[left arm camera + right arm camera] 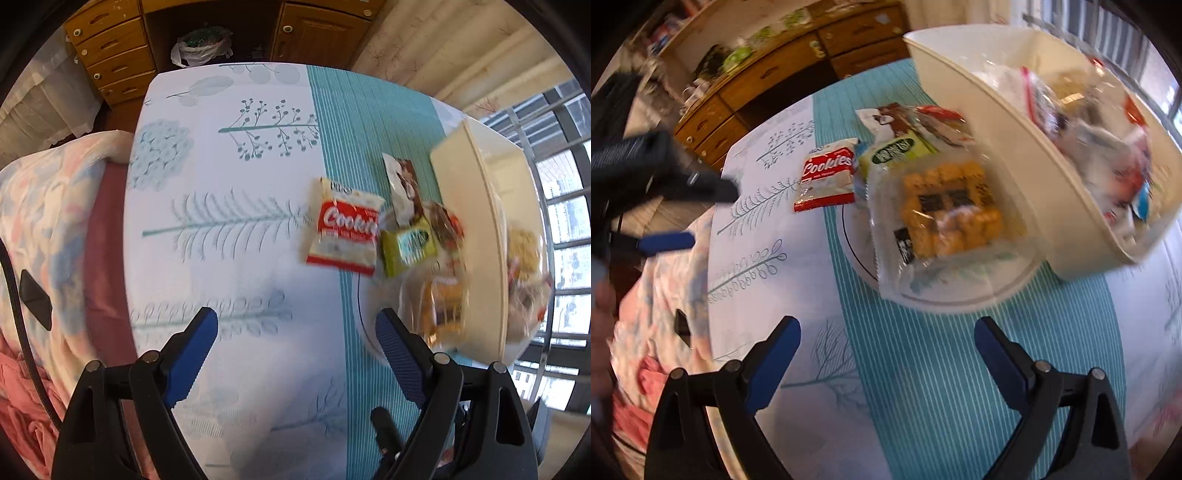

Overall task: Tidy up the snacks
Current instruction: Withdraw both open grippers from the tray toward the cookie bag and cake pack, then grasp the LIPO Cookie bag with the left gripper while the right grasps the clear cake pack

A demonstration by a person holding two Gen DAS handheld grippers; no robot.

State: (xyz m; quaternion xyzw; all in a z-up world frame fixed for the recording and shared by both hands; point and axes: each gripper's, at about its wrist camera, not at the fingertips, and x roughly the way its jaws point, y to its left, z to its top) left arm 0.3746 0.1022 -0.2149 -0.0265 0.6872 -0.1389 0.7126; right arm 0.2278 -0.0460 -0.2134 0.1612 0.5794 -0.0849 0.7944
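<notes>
- While both the left gripper [297,334] and right gripper [887,341] hang spread and empty, sorting looks partly done.
- Several snacks sit in the bin [1004,110].
- Cookies packet [827,179], clear cracker pack [955,214] on plate [960,299] remain outside.

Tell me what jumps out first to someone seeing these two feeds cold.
The clear pack of orange-yellow snack squares grabs the eye, lying on a white plate just ahead of the open right gripper. Behind it, the cream bin sits stuffed with wrapped snacks. Left of the plate, the red-and-white Cookies bag lies flat on the tablecloth, ahead of the open left gripper.
</notes>
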